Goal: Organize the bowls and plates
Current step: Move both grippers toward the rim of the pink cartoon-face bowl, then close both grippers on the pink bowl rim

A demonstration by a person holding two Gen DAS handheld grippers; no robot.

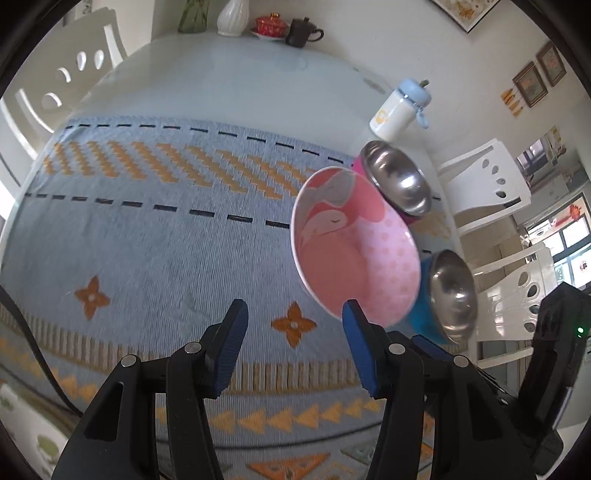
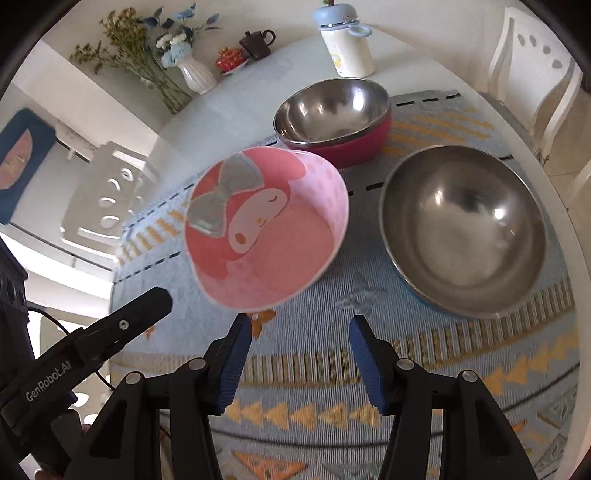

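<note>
A pink cartoon bowl (image 1: 354, 243) (image 2: 266, 229) sits on the blue patterned mat (image 1: 147, 236) (image 2: 332, 317), slightly blurred. A steel bowl with a magenta shell (image 1: 397, 181) (image 2: 332, 110) stands behind it. A steel bowl with a blue shell (image 1: 452, 291) (image 2: 461, 229) stands to its right. My left gripper (image 1: 293, 343) is open, just left of and below the pink bowl, with its right finger by the rim. My right gripper (image 2: 299, 362) is open, just in front of the pink bowl and holding nothing.
A white bottle with a blue cap (image 1: 400, 107) (image 2: 345, 40) stands behind the bowls. A white vase (image 1: 232, 16) (image 2: 195, 74), a red lidded cup (image 1: 271, 26) (image 2: 231, 57) and a dark mug (image 1: 301, 31) (image 2: 256, 42) stand at the table's far edge. White chairs (image 1: 487, 184) (image 2: 532, 70) surround the table.
</note>
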